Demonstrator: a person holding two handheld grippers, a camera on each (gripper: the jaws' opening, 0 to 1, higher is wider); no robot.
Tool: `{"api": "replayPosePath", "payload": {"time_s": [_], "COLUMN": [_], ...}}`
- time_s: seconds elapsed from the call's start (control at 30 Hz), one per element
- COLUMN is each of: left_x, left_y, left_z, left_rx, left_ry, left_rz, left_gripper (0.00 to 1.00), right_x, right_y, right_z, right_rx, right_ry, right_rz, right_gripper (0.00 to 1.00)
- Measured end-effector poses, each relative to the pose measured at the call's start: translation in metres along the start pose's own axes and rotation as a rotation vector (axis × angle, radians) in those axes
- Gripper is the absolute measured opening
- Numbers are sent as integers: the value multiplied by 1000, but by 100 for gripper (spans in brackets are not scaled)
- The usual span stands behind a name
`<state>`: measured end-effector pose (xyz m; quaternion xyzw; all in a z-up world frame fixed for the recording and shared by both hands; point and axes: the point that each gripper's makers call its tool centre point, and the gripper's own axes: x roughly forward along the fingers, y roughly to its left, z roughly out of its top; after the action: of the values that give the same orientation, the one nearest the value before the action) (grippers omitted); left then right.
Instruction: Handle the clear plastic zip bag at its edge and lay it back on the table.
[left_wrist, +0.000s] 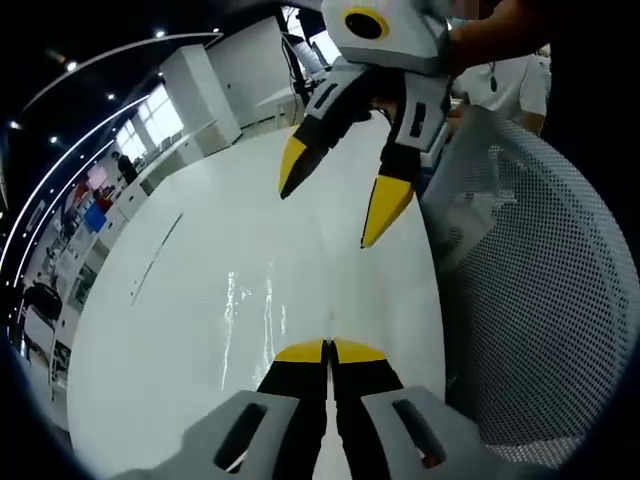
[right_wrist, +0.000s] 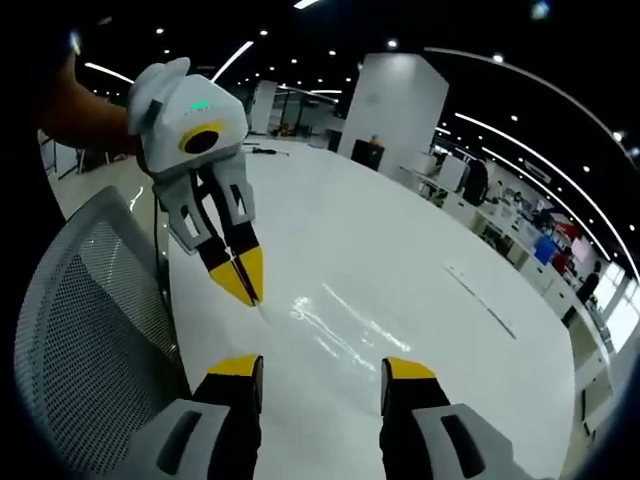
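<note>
- While the left gripper (left_wrist: 328, 350) hangs low over the white surface (left_wrist: 200, 300), its yellow tips are pressed together, and the clear bag (right_wrist: 330, 325) seems to lie right at them; whether the tips pinch the bag's edge I cannot tell.
- Left gripper view: the bag reads as faint glossy streaks just ahead of the closed tips. Right gripper view: same streaks lie on the surface, starting at the left gripper's tips (right_wrist: 243, 278) and running away toward the open surface.
- Right gripper (right_wrist: 322, 372): jaws wide apart, nothing between them. It hovers above the surface, apart from the bag. In the left gripper view it comes in from the top (left_wrist: 345, 195), spread and empty.
- A grey mesh chair back (left_wrist: 545, 300) stands just beside the surface's edge, close to both grippers.
- Judgement: the bag looks flat on the surface, so the step is either the pinch at the edge or the letting go.
- Risks, as I judge them:
  - Thin clear film is hard to see; closed tips may hold no film at all, and a lift would come up empty.
  - Slick film on a glossy surface may slide or cling, so it drags instead of lying flat.
  - The chair so near could catch a gripper.
</note>
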<state>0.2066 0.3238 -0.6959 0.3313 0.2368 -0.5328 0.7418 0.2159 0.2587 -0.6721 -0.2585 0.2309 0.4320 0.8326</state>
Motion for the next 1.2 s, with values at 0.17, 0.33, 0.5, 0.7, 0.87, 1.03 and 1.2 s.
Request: {"api": "replayPosePath", "payload": {"time_s": [0.17,0.33,0.5,0.7,0.87,1.03,1.2], "left_x": [0,-1,0,1,1,0,-1], "left_y": [4,4,1,-4,-4,-2,-1], "left_z": [4,8,10,16,21,26,25], "left_rx": [0,6,20,34,51,56,50], "left_ry": [-6,-11,-8,-8,-10,-20,-24], "left_rz": [4,2,-18,-42,-55,-54,-47], "left_gripper": [0,0,0,0,0,0,0], "right_x": [1,5,10,19,23,24,25], "right_y": [-1,2,6,16,23,22,23], "right_z": [6,7,5,2,-1,-1,-1], "right_rx": [-15,-13,-30,-66,-119,-167,-237], "right_ry": [-8,-5,4,19,36,34,38], "right_rz": [7,35,58,114,151,151,158], "right_gripper": [40,33,29,23,13,6,0]}}
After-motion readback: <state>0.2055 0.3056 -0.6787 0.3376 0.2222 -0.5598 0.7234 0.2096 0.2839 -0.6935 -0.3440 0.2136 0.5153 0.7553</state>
